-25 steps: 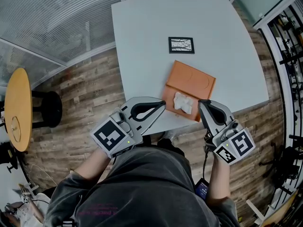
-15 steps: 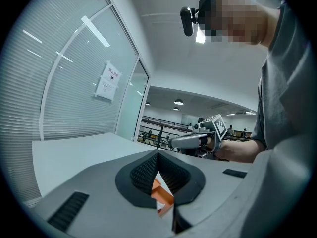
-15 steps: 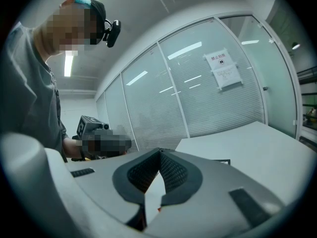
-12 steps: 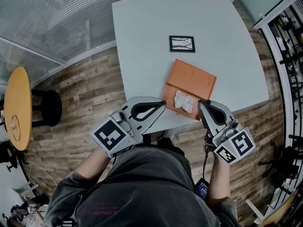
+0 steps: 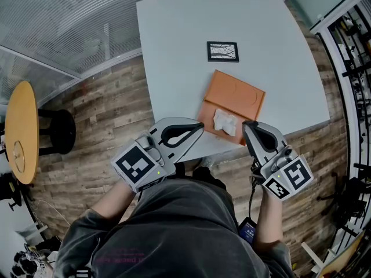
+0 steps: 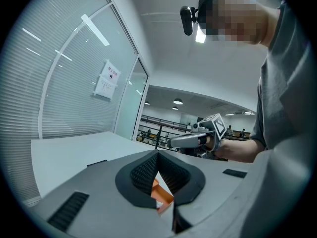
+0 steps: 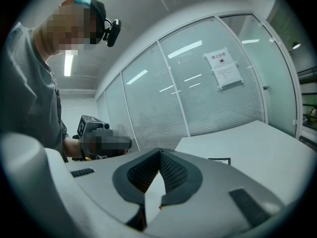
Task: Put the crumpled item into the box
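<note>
Box (image 5: 239, 97) on grey table (image 5: 174, 39), plank floor (image 5: 104, 120).

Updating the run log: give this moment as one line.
left gripper shut, empty | right gripper shut, empty | crumpled white paper lying on near end of flat orange box

Box (image 5: 235, 100) sat on table (image 5: 174, 39), at its near edge. Crumpled item (image 5: 224, 121) lay on box's near part. Framed card (image 5: 222, 51) lay on table, beyond box. Left gripper (image 5: 201, 129) hung near-left of box, right gripper (image 5: 246, 124) near-right. Round side table (image 5: 22, 132) stood well left of table.
</note>
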Demonstrator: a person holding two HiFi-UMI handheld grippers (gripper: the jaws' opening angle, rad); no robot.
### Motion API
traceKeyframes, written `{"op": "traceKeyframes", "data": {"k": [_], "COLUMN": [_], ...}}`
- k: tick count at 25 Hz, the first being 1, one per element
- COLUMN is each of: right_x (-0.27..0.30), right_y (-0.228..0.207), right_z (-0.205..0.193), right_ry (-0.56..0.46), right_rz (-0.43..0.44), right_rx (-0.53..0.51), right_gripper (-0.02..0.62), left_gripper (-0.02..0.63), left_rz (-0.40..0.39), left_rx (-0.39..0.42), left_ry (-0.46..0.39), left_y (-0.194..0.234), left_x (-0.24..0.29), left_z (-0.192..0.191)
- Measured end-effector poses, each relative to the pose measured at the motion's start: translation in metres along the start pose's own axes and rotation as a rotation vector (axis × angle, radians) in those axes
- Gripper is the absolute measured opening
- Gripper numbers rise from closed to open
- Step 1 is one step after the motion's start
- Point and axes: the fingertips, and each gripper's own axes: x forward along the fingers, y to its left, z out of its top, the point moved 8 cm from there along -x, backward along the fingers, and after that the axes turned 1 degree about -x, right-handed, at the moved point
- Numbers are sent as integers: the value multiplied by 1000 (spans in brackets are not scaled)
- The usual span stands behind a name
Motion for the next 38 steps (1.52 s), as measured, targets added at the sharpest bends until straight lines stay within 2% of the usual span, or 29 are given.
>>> {"op": "traceKeyframes", "data": {"k": [16, 26, 31, 38], "right_x": [4, 6, 9, 13], "right_y": [-1, -8, -8, -12], "right_z": [-2, -1, -2, -3], "right_ry": [12, -32, -5, 4], "right_rz": [5, 12, 16, 20], "right_rx": [2, 44, 13, 22], "right_gripper": [-2, -2, -2, -3], "left_gripper": [12, 12, 12, 12], "left_rz": [-6, -5, -5, -2], "left_rx": [-2, -4, -2, -7], "left_ry": [4, 7, 8, 7], "left_y": [4, 9, 10, 14], "left_x": [2, 5, 7, 10], "left_z": [-2, -2, -1, 0]}}
